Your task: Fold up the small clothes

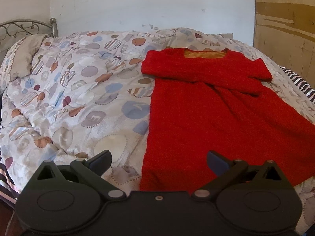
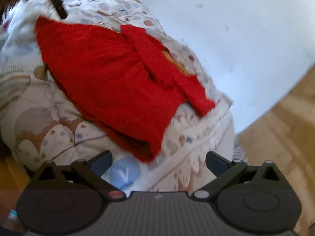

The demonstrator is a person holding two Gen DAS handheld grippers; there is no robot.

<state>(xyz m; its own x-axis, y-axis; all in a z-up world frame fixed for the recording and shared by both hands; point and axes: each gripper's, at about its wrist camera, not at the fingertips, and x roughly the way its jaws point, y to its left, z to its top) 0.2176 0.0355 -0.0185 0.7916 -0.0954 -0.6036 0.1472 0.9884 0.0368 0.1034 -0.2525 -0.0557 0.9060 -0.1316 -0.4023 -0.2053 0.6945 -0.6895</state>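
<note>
A small red knitted dress (image 1: 212,114) lies flat on the patterned quilt (image 1: 78,98), neck towards the wall, with both sleeves folded across the chest. My left gripper (image 1: 159,161) is open and empty, hovering over the dress's near hem at its left edge. In the right wrist view the same dress (image 2: 110,78) lies slantwise, blurred, with its crossed sleeves (image 2: 161,64) to the right. My right gripper (image 2: 159,161) is open and empty, just short of the dress's near corner.
A pillow (image 1: 23,59) and a metal bed frame (image 1: 25,27) are at the far left. A white wall (image 1: 149,4) stands behind the bed and a wooden board (image 1: 285,19) at the right. A striped sheet (image 1: 301,82) shows at the bed's right edge.
</note>
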